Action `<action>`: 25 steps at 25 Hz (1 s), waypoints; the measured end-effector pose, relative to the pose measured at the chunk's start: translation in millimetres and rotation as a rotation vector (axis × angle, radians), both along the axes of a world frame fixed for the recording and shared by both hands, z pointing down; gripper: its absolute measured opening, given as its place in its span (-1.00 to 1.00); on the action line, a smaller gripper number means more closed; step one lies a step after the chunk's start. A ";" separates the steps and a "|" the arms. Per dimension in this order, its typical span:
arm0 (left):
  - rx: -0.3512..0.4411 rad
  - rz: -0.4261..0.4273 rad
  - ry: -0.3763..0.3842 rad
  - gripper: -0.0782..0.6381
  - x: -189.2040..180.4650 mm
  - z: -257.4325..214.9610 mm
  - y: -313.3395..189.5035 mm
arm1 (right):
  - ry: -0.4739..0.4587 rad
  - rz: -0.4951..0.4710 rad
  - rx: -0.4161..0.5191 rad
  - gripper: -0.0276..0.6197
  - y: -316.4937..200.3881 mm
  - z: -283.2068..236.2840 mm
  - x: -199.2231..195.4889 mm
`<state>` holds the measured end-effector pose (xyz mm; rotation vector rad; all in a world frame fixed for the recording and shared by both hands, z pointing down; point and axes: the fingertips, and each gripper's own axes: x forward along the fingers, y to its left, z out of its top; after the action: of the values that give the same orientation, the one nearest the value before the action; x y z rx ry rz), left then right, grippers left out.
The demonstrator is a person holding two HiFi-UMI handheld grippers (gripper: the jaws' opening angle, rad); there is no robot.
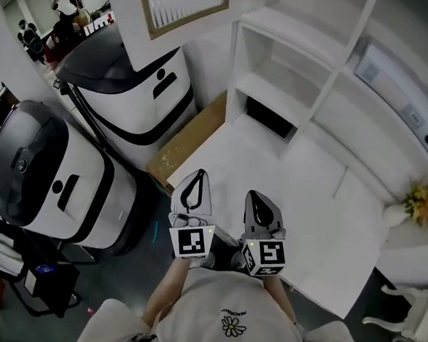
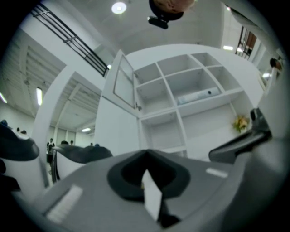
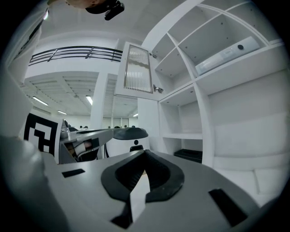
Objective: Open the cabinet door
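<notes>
Your left gripper (image 1: pixel 196 178) and right gripper (image 1: pixel 258 200) hang low at the frame's bottom centre, jaws pressed together on nothing. The door (image 1: pixel 183 7) stands swung out at the top centre, well apart from them. It looks open already, so keep clear of it; no writing is readable.

Clearance before the shelving unit (image 1: pixel 294 70): the white platform (image 1: pixel 308 188) offers open passage to the compartments, of which one low compartment holds a black tray (image 1: pixel 269 119). At left, the swung-out cabinet door (image 1: pixel 183 7) overhangs, and two pod-shaped machines (image 1: pixel 136 88) and a brown board (image 1: pixel 190 139) block the flank. Flowers (image 1: pixel 419 201) stand far right.
</notes>
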<state>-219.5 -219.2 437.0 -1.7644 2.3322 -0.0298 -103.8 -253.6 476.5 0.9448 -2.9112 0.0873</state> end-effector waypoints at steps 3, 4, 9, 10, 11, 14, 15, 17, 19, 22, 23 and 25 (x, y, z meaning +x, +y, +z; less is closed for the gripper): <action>-0.012 0.000 0.000 -0.76 0.6 7.5 -2.0 | 0.002 -0.001 -0.005 -0.91 -0.5 1.4 -0.8; -0.013 0.001 0.001 -0.76 1.2 8.4 -2.4 | 0.008 -0.002 -0.006 -0.91 -0.5 2.5 -0.9; -0.016 -0.007 0.010 -0.76 2.9 10.9 -2.2 | 0.028 0.005 0.003 -0.92 -1.8 5.0 1.9; -0.017 -0.010 0.010 -0.76 3.1 11.4 -2.2 | 0.025 0.008 0.004 -0.91 -2.6 4.4 2.9; -0.019 -0.010 0.009 -0.76 3.4 12.0 -2.3 | 0.023 0.012 0.004 -0.92 -3.4 3.8 4.0; -0.023 -0.013 0.011 -0.76 2.9 13.1 -2.1 | 0.022 0.019 0.003 -0.91 -5.5 3.2 5.6; -0.023 -0.015 0.014 -0.76 2.4 13.3 -1.6 | 0.021 0.020 0.004 -0.91 -5.8 3.2 5.9; -0.020 -0.020 0.017 -0.76 1.4 13.4 -0.8 | 0.020 0.021 0.006 -0.92 -6.1 2.9 6.2; -0.017 -0.023 0.019 -0.76 0.8 13.4 -0.2 | 0.018 0.020 0.009 -0.91 -5.9 2.6 6.5; -0.019 -0.027 0.021 -0.76 0.1 14.1 0.1 | 0.016 0.019 0.010 -0.91 -5.4 1.9 6.7; -0.020 -0.028 0.023 -0.76 0.0 14.6 0.3 | 0.015 0.019 0.011 -0.91 -5.3 1.6 6.9; -0.024 -0.028 0.025 -0.76 -0.1 16.1 0.8 | 0.013 0.021 0.014 -0.91 -5.4 1.2 7.3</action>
<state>-219.6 -218.4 453.1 -1.7531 2.3834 -0.0402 -96.5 -258.9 477.7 0.9746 -2.8941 0.0624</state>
